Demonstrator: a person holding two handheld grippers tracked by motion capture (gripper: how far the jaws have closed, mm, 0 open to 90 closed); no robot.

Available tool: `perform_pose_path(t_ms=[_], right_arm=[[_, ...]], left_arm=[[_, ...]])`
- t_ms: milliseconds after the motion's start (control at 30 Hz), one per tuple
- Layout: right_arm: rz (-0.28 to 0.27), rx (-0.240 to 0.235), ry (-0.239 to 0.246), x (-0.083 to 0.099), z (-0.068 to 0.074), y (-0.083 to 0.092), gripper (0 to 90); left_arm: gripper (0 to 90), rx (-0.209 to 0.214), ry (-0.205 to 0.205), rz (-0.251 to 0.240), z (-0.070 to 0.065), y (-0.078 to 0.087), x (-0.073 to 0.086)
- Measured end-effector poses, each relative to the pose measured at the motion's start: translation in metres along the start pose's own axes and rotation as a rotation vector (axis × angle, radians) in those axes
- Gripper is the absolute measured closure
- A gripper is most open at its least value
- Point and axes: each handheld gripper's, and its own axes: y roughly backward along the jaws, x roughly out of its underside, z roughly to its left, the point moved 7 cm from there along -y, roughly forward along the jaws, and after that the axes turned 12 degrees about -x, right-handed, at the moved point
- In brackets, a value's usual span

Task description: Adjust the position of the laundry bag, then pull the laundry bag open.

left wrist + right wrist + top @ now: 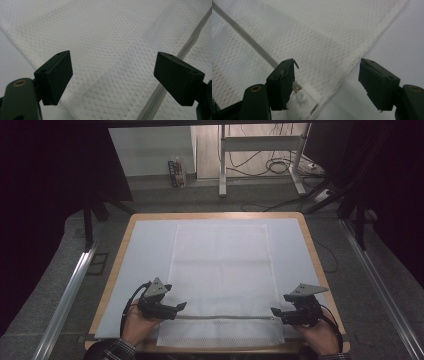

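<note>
Mesh laundry bag is lying flat in the middle of the table, on a white sheet, with its zipper running across near the front edge. Left tongs sit at the zipper's left end, jaws spread wide with nothing in them. Right tongs are at the right end, also wide open, straddling the bag's corner where the zipper pull sits. Further back there's floor with cables.
</note>
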Motion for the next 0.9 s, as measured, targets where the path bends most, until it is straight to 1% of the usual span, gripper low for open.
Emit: perform_pose_path(t_ms=[133, 233, 367, 433, 600, 633, 667, 700, 733, 833, 900], right_arm=[[0.007, -0.011, 0.002, 0.005, 0.003, 0.002, 28.0], [0.025, -0.013, -0.003, 0.009, 0.005, 0.002, 27.9], [0.024, -0.017, -0.007, 0.011, 0.007, 0.004, 27.9], [0.033, -0.011, -0.006, 0.013, 0.008, 0.005, 28.0], [0.086, -0.008, -0.016, 0.023, 0.013, 0.004, 30.2], [0.086, -0.008, -0.016, 0.023, 0.013, 0.004, 30.2], [0.122, -0.002, -0.015, 0.028, 0.013, 0.003, 32.5], [0.122, -0.002, -0.015, 0.028, 0.013, 0.003, 32.5], [0.158, 0.001, -0.017, 0.032, 0.015, 0.001, 35.9], [0.185, 0.002, -0.007, 0.033, 0.017, -0.001, 41.9], [0.191, 0.022, 0.004, 0.034, 0.018, -0.001, 47.1]], left_arm=[[15.2, 0.002, 0.008, -0.004, 0.000, 0.000, -0.001], [15.1, 0.000, 0.004, -0.004, -0.001, -0.001, -0.001], [15.0, 0.003, 0.002, -0.004, -0.003, -0.002, -0.001], [15.0, 0.002, -0.003, -0.003, -0.003, -0.002, -0.001], [15.1, 0.003, -0.012, 0.000, -0.005, -0.003, -0.002], [15.1, 0.003, -0.012, 0.000, -0.005, -0.003, -0.002], [15.1, 0.003, -0.013, 0.001, -0.006, -0.004, -0.002], [15.1, 0.003, -0.013, 0.001, -0.006, -0.004, -0.002], [15.1, 0.007, -0.014, 0.001, -0.008, -0.005, -0.002], [15.1, 0.008, -0.017, 0.001, -0.009, -0.005, -0.002], [15.1, 0.009, -0.021, 0.002, -0.010, -0.006, -0.003]])
